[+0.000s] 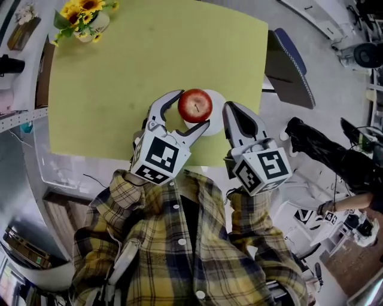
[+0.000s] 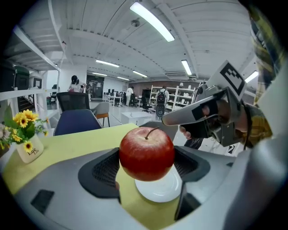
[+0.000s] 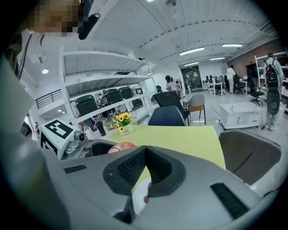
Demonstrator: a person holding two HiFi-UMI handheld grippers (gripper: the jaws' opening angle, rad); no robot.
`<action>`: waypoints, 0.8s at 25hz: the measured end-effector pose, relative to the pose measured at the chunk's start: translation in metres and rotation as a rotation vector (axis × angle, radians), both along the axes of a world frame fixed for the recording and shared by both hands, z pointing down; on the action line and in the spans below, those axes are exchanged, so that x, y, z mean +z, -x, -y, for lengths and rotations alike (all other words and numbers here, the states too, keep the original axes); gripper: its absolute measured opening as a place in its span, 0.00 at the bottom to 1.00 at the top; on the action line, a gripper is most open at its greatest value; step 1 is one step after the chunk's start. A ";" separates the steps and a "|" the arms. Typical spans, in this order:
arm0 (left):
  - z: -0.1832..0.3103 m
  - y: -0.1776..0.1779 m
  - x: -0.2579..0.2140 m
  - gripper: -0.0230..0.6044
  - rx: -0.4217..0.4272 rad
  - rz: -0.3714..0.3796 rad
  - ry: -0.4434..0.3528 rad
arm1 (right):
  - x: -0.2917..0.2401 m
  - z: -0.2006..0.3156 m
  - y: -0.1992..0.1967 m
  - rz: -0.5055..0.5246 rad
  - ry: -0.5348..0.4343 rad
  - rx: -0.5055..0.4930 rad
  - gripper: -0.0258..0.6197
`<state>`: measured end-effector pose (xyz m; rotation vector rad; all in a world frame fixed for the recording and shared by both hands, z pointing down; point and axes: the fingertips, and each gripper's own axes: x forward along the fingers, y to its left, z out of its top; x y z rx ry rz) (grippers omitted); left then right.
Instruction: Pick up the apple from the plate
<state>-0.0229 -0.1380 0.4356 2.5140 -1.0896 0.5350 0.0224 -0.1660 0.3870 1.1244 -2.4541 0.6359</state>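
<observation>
As I am checking outward from my end, the left gripper (image 1: 192,109) is clamping the round red apple (image 2: 146,152) across its sides, stem upright. The right gripper (image 1: 233,116), pinched together and empty, is hanging just beside it. Directly beneath the apple, apart from it, the small round white plate (image 2: 157,192) is lying.

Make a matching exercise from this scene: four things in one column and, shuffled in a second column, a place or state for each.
Things:
1. apple
2. plate
3. sunflowers
4. right tool

Places or states:
A. jaws together, nothing in them
B. white, near the table's front edge
C. gripped between the jaws of the left tool
D. far left corner of the table

Pairs: 1-C, 2-B, 3-D, 4-A
</observation>
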 end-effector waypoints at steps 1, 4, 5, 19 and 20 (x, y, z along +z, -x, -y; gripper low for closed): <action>0.000 0.004 -0.005 0.66 -0.003 0.005 -0.005 | -0.003 -0.001 0.005 0.001 -0.005 -0.011 0.04; -0.004 0.016 -0.023 0.66 -0.008 0.015 -0.019 | -0.013 -0.006 0.017 0.008 -0.022 -0.044 0.04; -0.007 0.019 -0.030 0.66 -0.008 0.016 -0.021 | -0.018 -0.009 0.020 0.010 -0.025 -0.054 0.04; -0.031 0.053 -0.109 0.66 -0.011 0.012 -0.072 | -0.076 -0.022 0.047 0.002 -0.135 -0.122 0.04; -0.032 0.055 -0.112 0.65 -0.010 0.010 -0.075 | -0.078 -0.022 0.048 0.004 -0.138 -0.124 0.04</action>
